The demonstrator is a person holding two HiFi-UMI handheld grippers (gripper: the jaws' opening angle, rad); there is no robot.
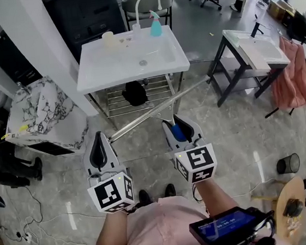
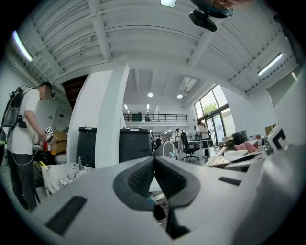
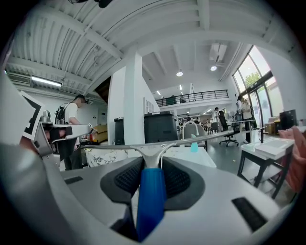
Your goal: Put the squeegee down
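The squeegee has a blue handle (image 3: 150,198) and a long metal blade (image 1: 157,110). In the head view the blade runs crosswise, in the air in front of the white sink table (image 1: 132,72). My right gripper (image 1: 178,128) is shut on the blue handle (image 1: 178,133), its dark pads pressing both sides. In the right gripper view the blade (image 3: 191,140) spans the frame level, just past my right gripper (image 3: 152,165). My left gripper (image 1: 96,148) hangs to the left, shut with nothing in it; its pads (image 2: 169,179) meet at my left gripper's (image 2: 154,160) tip.
On the sink table stand a curved tap (image 1: 143,5), a teal spray bottle (image 1: 155,24) and a pale cup (image 1: 109,39). A marble-topped unit (image 1: 42,115) is at the left, a second sink stand (image 1: 255,52) and pink cloth (image 1: 292,78) at the right. Cables lie on the floor at the left.
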